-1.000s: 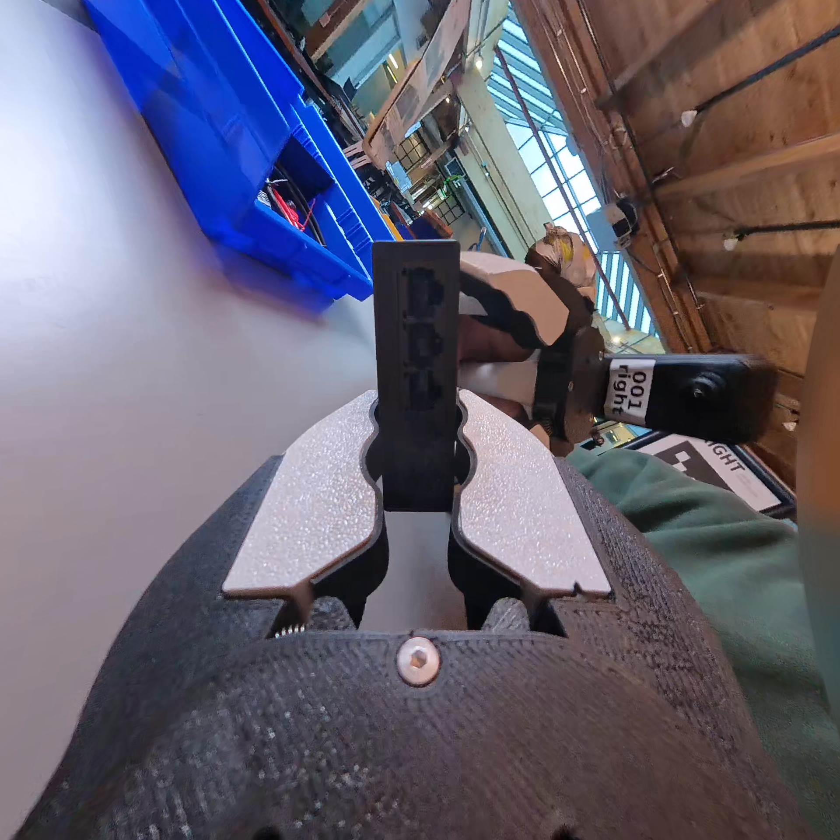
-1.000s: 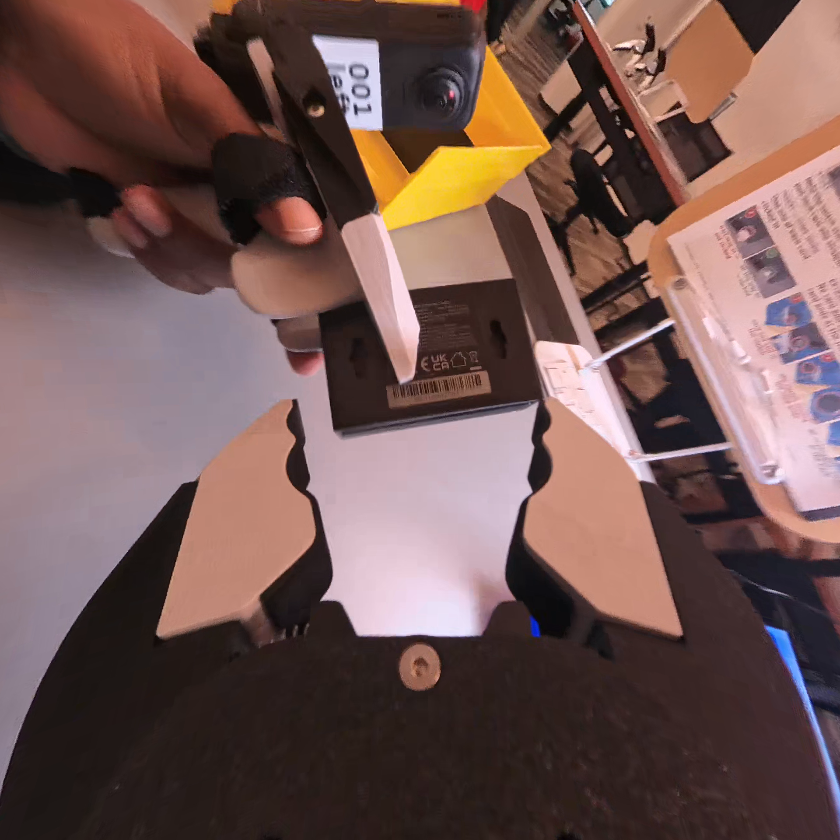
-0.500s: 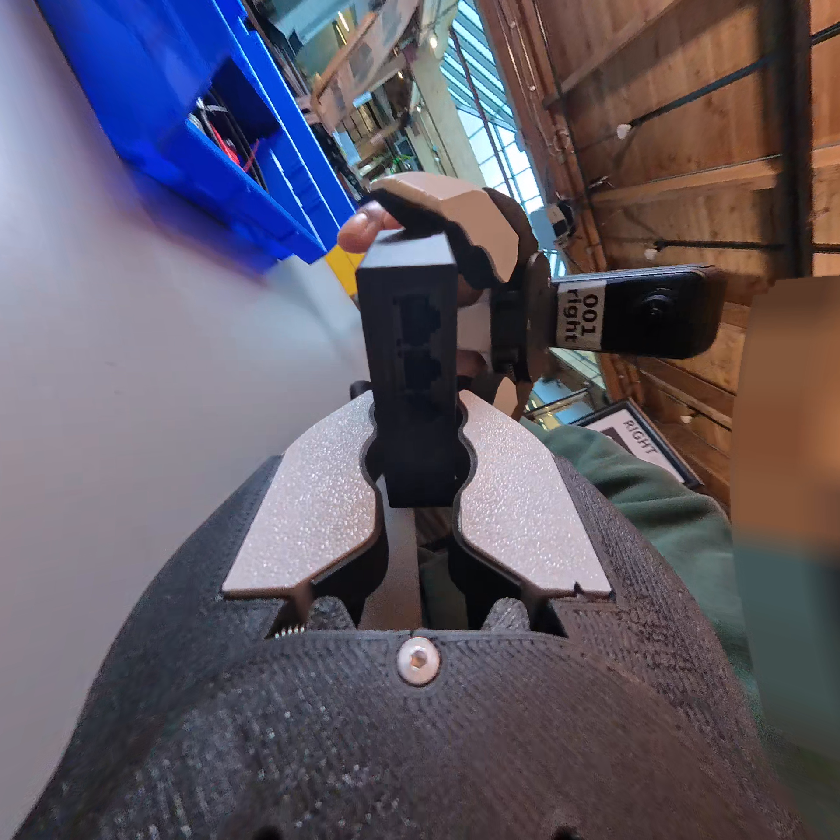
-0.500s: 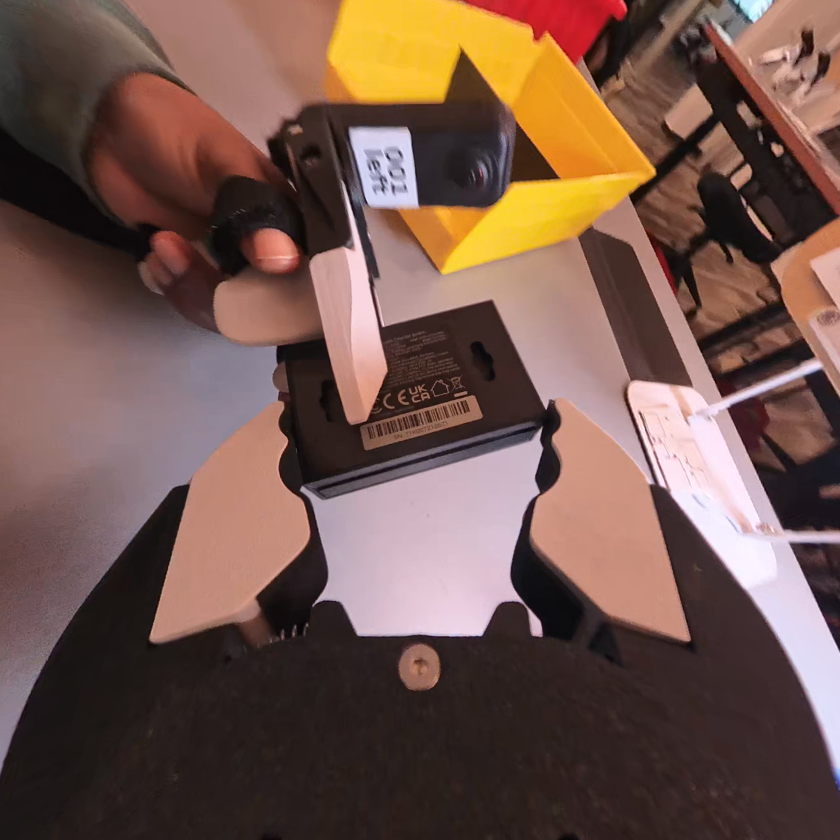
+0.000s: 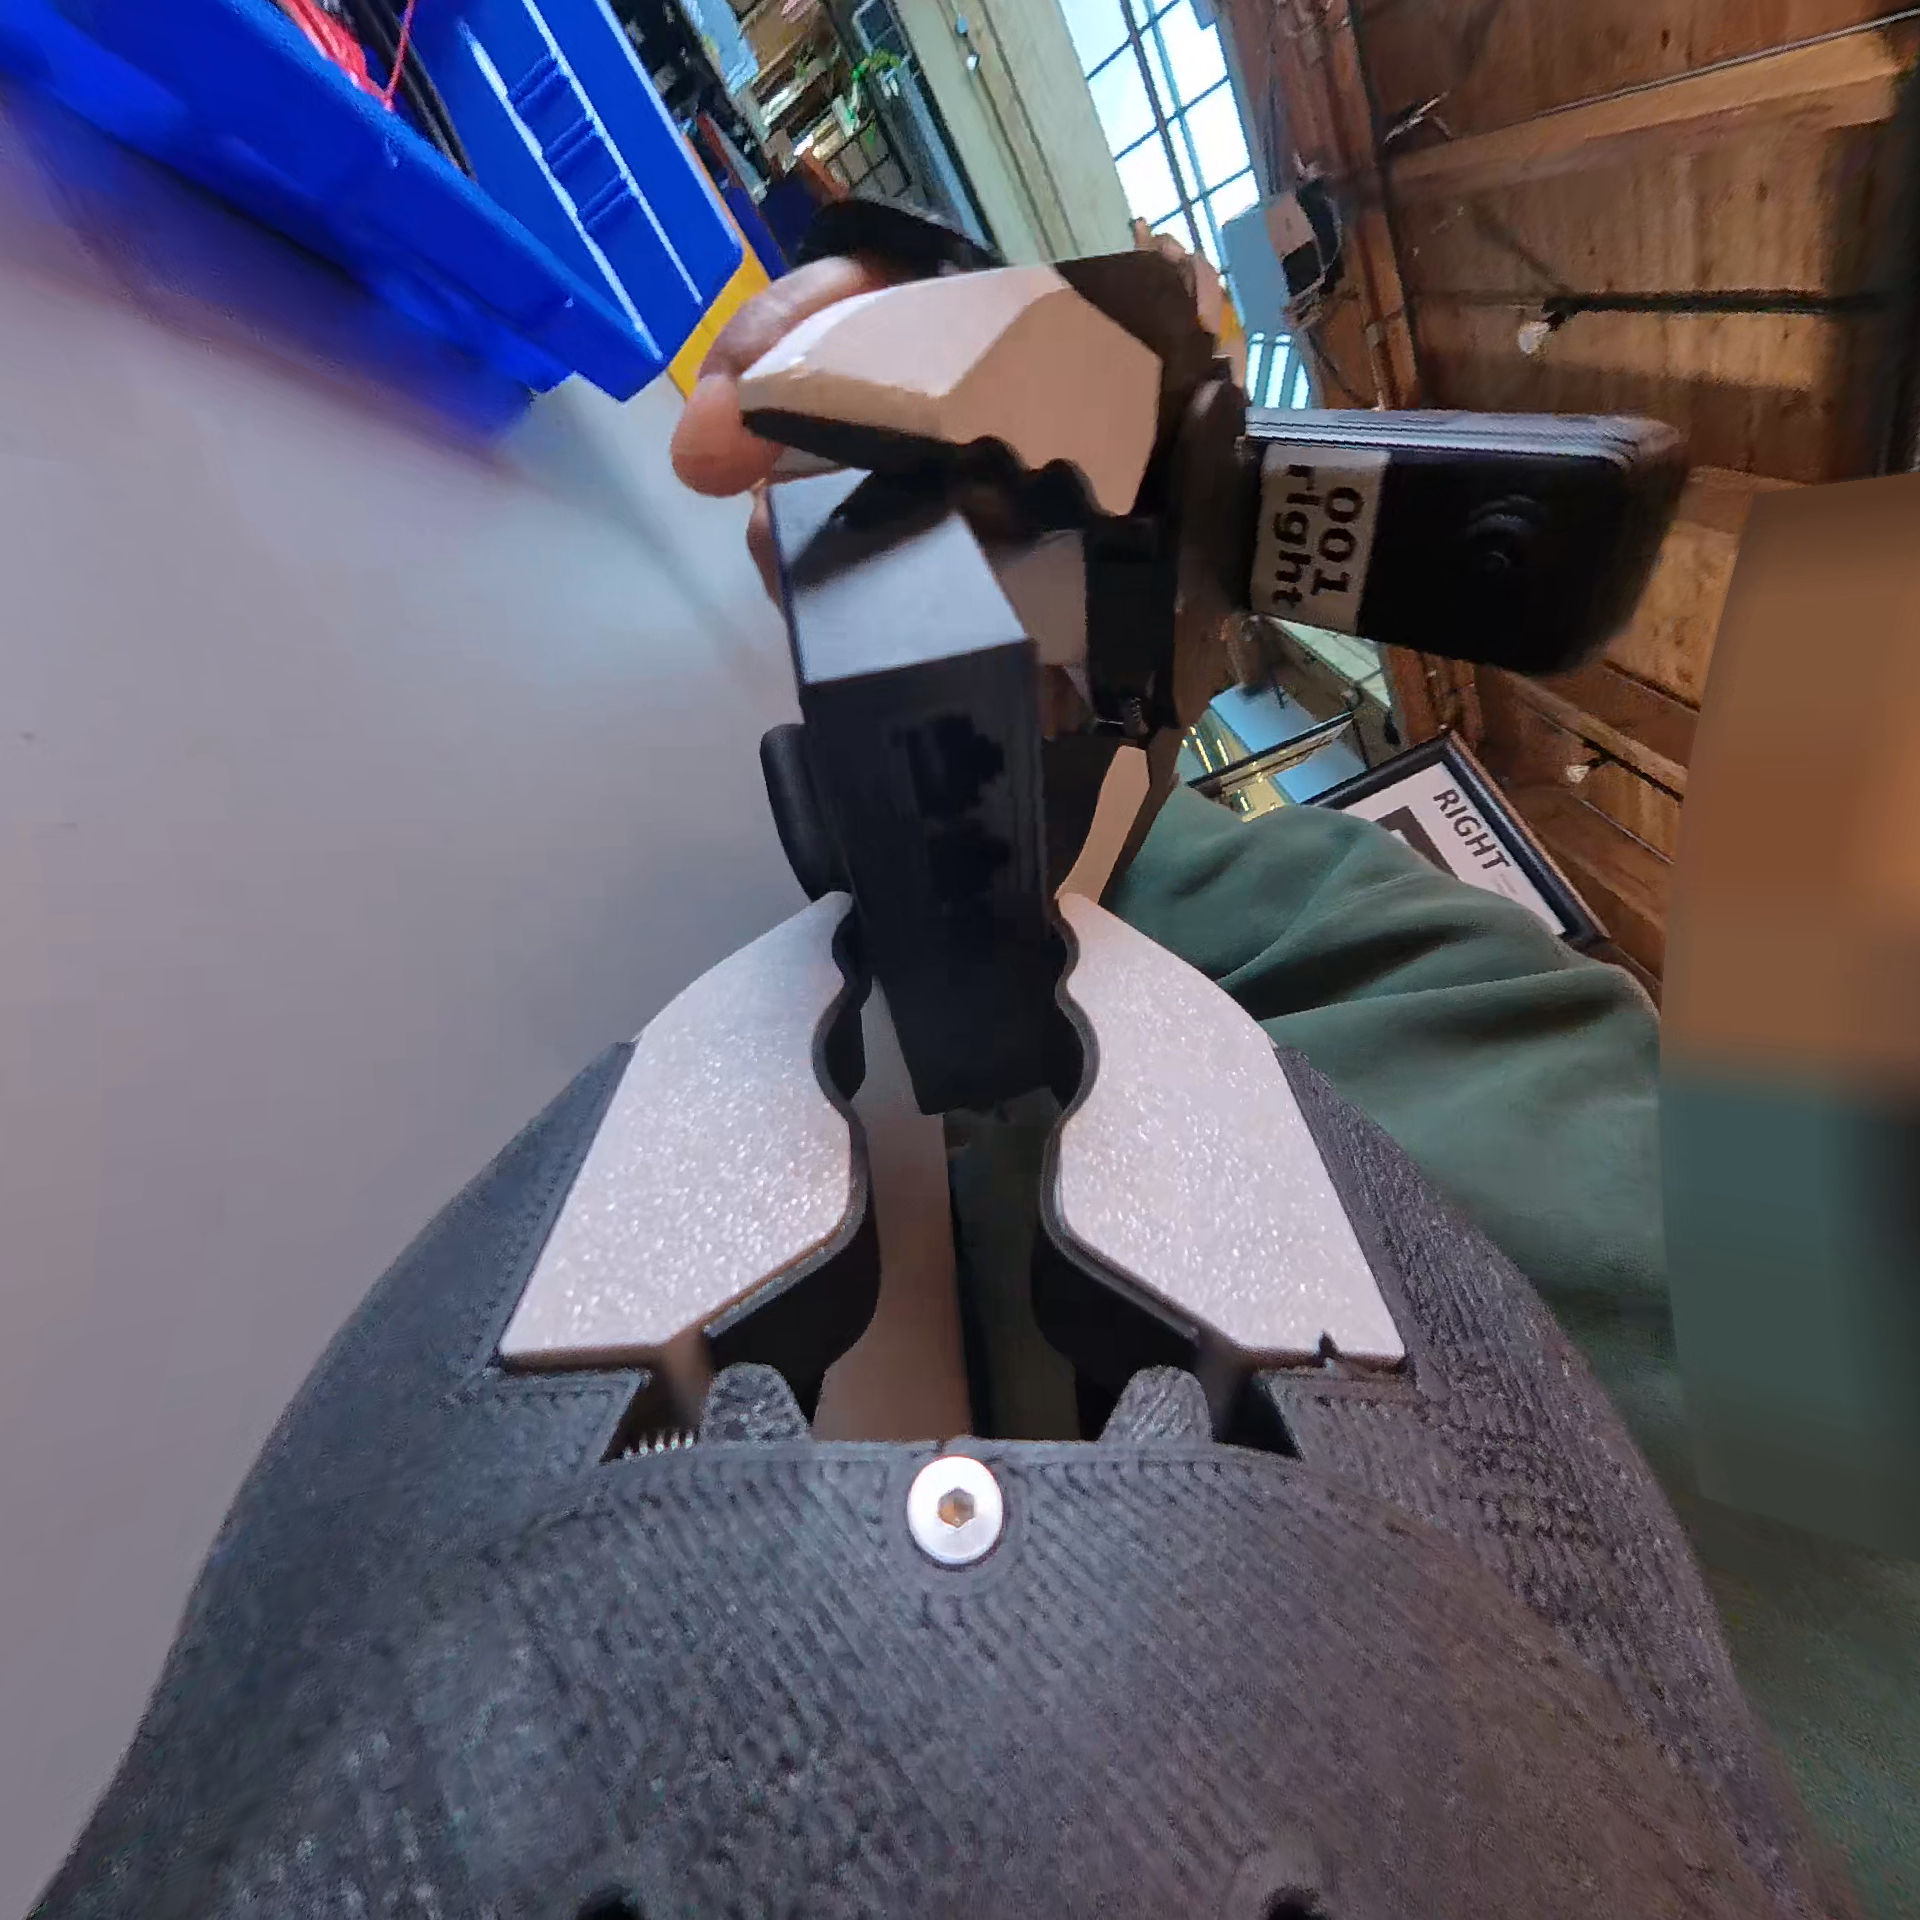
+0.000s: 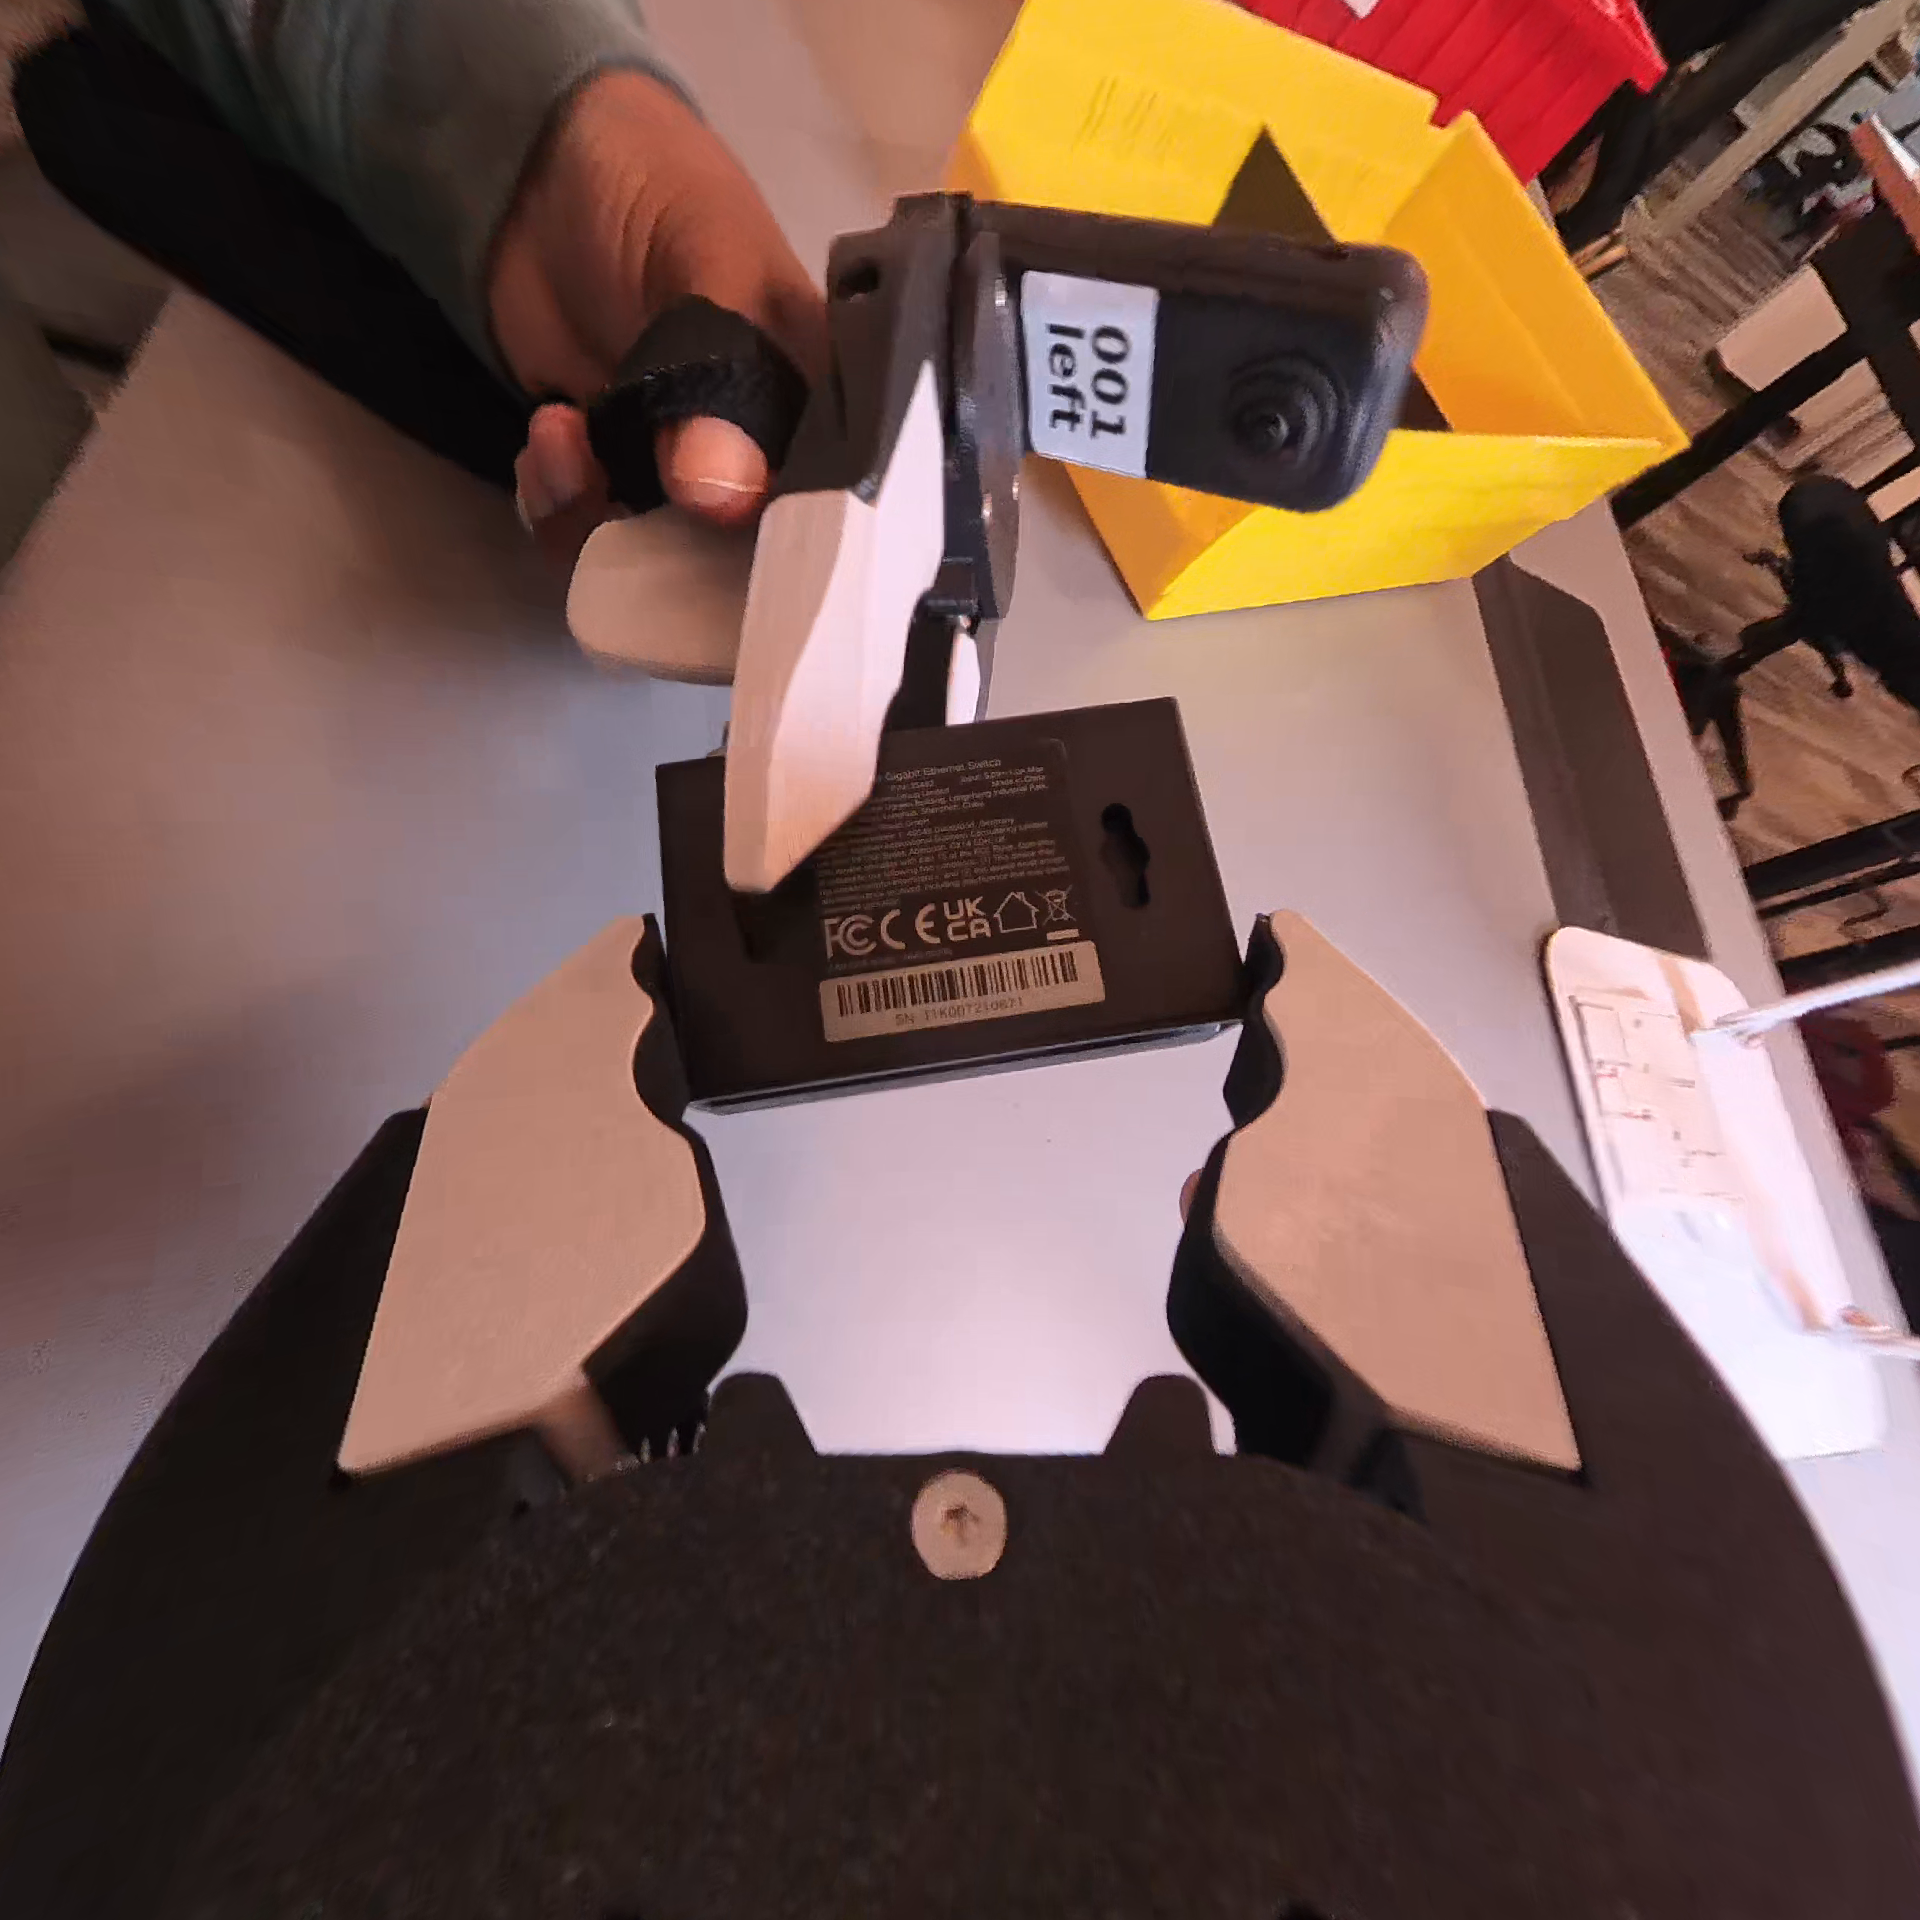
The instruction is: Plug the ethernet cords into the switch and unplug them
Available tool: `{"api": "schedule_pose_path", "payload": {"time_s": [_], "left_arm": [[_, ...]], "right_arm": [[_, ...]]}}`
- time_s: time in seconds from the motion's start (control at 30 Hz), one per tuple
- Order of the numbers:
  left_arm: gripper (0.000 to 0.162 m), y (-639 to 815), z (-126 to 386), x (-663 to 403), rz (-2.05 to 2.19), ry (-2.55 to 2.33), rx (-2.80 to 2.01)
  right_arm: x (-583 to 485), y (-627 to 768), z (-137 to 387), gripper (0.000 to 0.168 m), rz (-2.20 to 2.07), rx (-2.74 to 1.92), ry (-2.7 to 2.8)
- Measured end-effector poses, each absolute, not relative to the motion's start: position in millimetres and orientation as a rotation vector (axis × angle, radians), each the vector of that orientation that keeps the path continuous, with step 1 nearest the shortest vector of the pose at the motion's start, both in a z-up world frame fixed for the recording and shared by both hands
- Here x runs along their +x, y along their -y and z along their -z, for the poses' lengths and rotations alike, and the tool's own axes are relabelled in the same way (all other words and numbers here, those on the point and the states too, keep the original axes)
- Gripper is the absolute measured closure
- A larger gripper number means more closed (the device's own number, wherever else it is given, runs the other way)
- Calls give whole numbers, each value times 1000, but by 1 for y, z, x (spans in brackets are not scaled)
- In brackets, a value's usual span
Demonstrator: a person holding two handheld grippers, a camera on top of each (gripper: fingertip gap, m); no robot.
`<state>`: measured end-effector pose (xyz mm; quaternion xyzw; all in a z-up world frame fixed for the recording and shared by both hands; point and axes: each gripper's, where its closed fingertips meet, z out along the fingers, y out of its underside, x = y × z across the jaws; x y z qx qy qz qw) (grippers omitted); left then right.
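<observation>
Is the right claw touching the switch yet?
Touching. In the right wrist view the right claw straddles the switch, fingertips against both its side edges; the left claw clamps it too.

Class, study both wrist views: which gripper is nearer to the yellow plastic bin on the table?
Left. The left gripper, clamped on the black switch, sits just in front of the yellow plastic bin. The right gripper reaches the switch's near edge, farther from the bin.
</observation>
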<state>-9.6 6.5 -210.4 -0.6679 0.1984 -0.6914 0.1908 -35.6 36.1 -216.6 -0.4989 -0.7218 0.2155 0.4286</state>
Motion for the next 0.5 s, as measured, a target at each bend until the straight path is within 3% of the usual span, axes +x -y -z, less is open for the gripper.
{"api": "schedule_pose_path", "payload": {"time_s": [0.3,0.5], "left_arm": [[128,-27,192,-29,1907,-453,-1772],[131,-26,191,-28,1893,-482,-1764]], "right_arm": [[14,-81,172,66,-891,-1479,1445],[98,-186,127,66,-747,-1660,1227]]}}
